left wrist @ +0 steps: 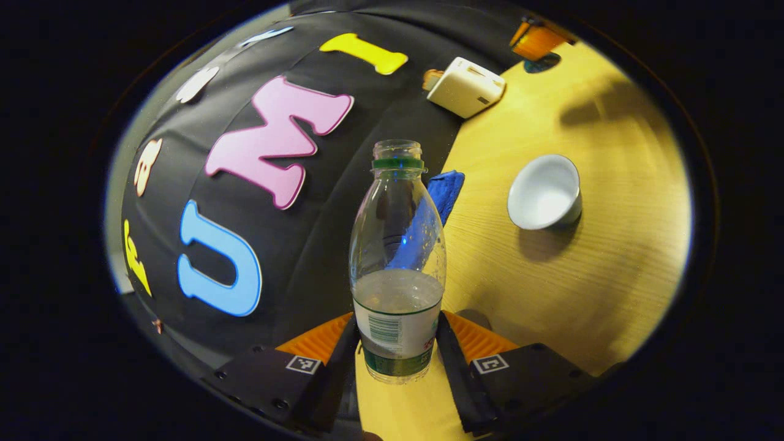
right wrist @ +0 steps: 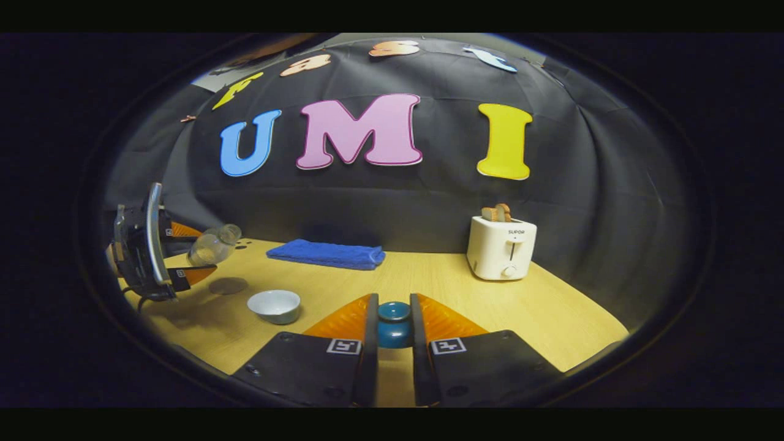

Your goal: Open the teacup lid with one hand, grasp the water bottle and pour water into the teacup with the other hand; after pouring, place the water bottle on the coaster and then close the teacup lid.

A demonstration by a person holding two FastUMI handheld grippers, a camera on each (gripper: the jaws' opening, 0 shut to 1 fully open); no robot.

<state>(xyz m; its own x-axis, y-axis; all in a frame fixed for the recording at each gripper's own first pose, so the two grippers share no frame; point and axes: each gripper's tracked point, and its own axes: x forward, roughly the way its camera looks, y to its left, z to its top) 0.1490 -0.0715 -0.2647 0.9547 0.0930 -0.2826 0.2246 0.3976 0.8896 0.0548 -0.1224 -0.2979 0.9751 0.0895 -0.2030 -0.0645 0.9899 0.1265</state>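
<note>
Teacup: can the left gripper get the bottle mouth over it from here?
Probably yes. The left gripper is shut on the water bottle, uncapped. The teacup stands open and lidless on the table, with nothing between them.

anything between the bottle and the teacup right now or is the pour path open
Nothing visible blocks it. The left gripper holds the water bottle uncapped, and the teacup sits open on bare table. The right gripper holds the lid well aside.
</note>
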